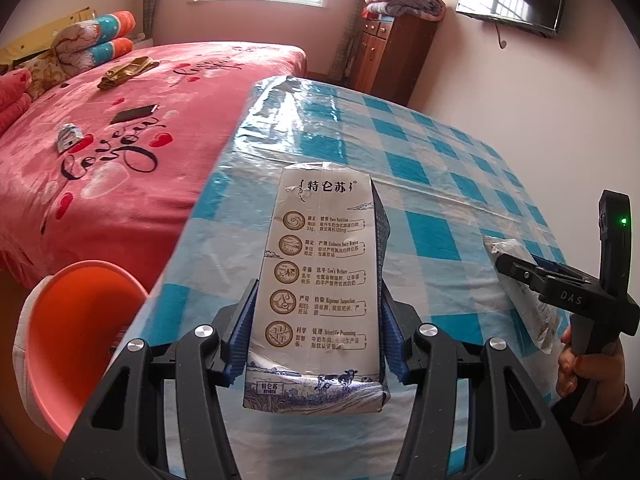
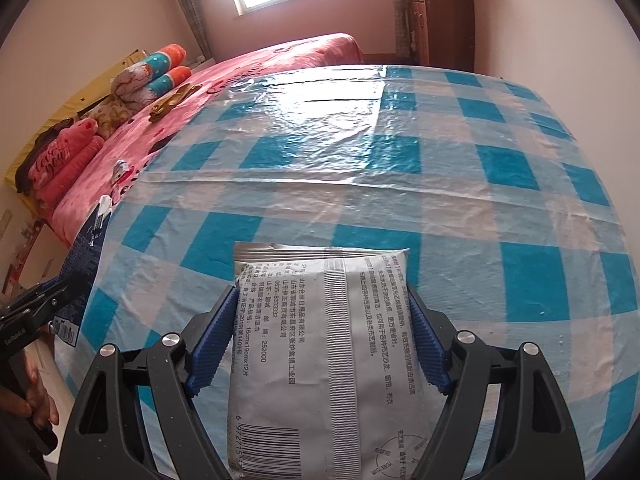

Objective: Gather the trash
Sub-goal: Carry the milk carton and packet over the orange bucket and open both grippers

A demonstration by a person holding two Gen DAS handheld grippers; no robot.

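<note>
Milk carton (image 1: 320, 288), flattened and empty, clamped across its width near the base between the blue ribbed pads (image 1: 244, 332) of the left gripper (image 1: 318, 332) and carried above the checked tablecloth (image 1: 420, 168), its top end pointing away; gripped low and square, probably so the long body stays steady. Just left and below, an orange bin (image 1: 84, 328) lined with a white bag, beside the table edge: likely the reason for holding the carton on that side. In the right gripper (image 2: 322, 344), a grey wipes packet (image 2: 320, 340), pinched by its two long edges between narrowed jaws, printed back and barcode facing up, close over the cloth; whether touching the cloth, hard to tell. Seen from the left wrist view, that same packet hanging from the black fingers at the table's near right side. Both pieces of trash apparently secured, drop into the bin not yet made. On the pink bed (image 1: 120, 128) beyond, a phone (image 1: 134, 114) and a small crumpled wrapper (image 1: 70, 138), possibly more to gather.
</note>
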